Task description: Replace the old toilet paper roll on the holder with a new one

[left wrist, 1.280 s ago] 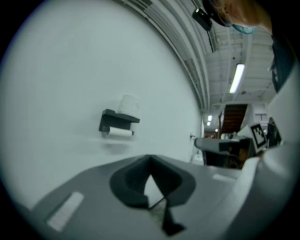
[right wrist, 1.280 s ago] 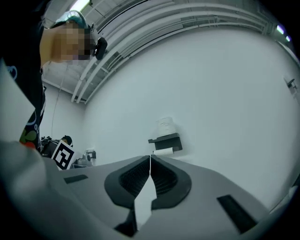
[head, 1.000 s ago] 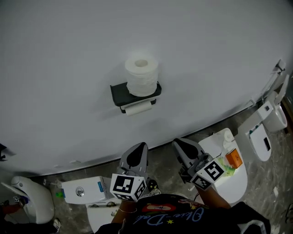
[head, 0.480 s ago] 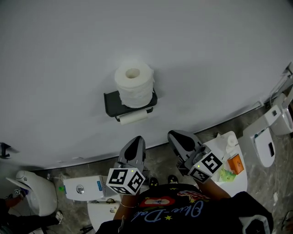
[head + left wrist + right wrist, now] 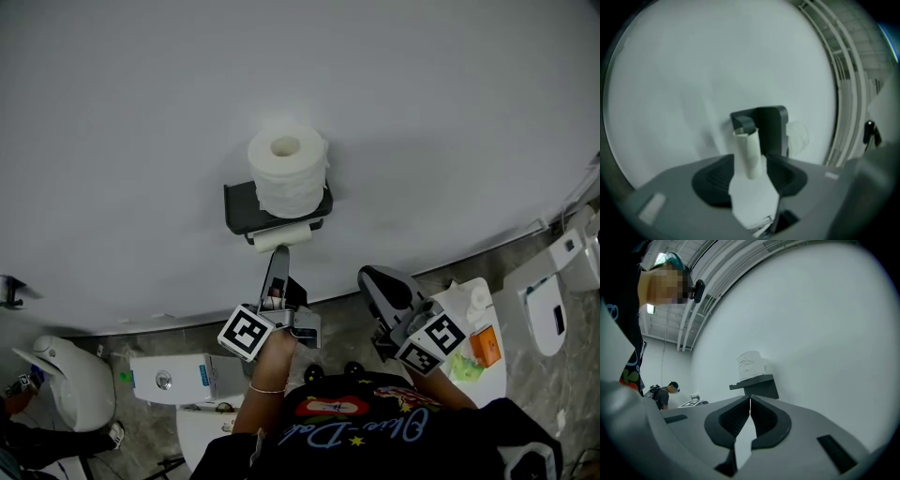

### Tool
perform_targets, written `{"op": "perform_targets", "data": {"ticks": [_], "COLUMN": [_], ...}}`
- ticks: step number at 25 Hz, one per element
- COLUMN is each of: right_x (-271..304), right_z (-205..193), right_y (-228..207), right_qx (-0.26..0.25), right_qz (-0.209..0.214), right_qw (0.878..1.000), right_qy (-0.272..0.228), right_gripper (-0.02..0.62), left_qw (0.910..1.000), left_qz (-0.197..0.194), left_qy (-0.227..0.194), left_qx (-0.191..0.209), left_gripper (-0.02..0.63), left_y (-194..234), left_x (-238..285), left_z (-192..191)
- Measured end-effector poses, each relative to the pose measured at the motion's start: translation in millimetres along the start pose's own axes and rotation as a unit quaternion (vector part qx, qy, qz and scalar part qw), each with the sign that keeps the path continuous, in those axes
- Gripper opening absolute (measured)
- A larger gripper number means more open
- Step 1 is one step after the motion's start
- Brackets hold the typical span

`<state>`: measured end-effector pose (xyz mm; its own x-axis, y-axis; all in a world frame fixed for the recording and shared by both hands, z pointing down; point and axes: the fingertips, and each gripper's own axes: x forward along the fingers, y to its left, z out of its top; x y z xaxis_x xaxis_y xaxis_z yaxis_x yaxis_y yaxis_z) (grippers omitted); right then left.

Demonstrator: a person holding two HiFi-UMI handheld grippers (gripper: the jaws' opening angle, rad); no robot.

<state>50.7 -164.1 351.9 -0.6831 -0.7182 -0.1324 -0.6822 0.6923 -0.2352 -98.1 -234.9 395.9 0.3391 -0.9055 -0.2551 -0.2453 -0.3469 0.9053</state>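
Straddling the old roll (image 5: pixel 281 236) with my left gripper (image 5: pixel 279 257): its jaws have just been opening and are standing wide, with the nearly bare tube between them and neither pad pressing on it.

Location: the old roll is hanging under the shelf of the black holder (image 5: pixel 242 208) on the far wall. The new roll (image 5: pixel 289 173) is standing on end on that shelf, directly above.

Hazards, as I am judging them:
- Squeezing hard is likely to crush the thin tube.
- Lifting a jaw into the shelf could topple the new roll.
- Pulling crooked may jam the tube on its bar.

Pose, left: the hand is reaching far toward the wall, with the gripper rolled onto its side and tilting slightly upward.

Pose, right: my right gripper (image 5: pixel 375 279) is hovering at the near right, well apart from the holder, with its jaws pressed together on nothing.
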Motion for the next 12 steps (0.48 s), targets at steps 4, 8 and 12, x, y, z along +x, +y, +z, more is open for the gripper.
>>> {"op": "perform_targets", "data": {"ticks": [4,8,12], "right_x": [-6,-11,-19], "right_z": [2,1,5], "right_y": [-8,-13,-20], "right_qx": [0.002,0.0,-0.001], "right_qz": [-0.016,-0.025,-0.04], "right_qw": [1.0,1.0,0.999], "right_qy": [-0.001,0.0,-0.005], "right_gripper": [0.014,0.014,0.014], "left_qw": [0.9993,0.9965,0.9969], "left_qz": [-0.017,-0.032,-0.035], "left_qy": [-0.017,-0.039,-0.042], "left_qx": [-0.027,-0.067,-0.057], "left_gripper": [0.218,0.218,0.179], "left_y": [3,8,5], "left_x": [14,23,32], "left_z": [4,12,12]}}
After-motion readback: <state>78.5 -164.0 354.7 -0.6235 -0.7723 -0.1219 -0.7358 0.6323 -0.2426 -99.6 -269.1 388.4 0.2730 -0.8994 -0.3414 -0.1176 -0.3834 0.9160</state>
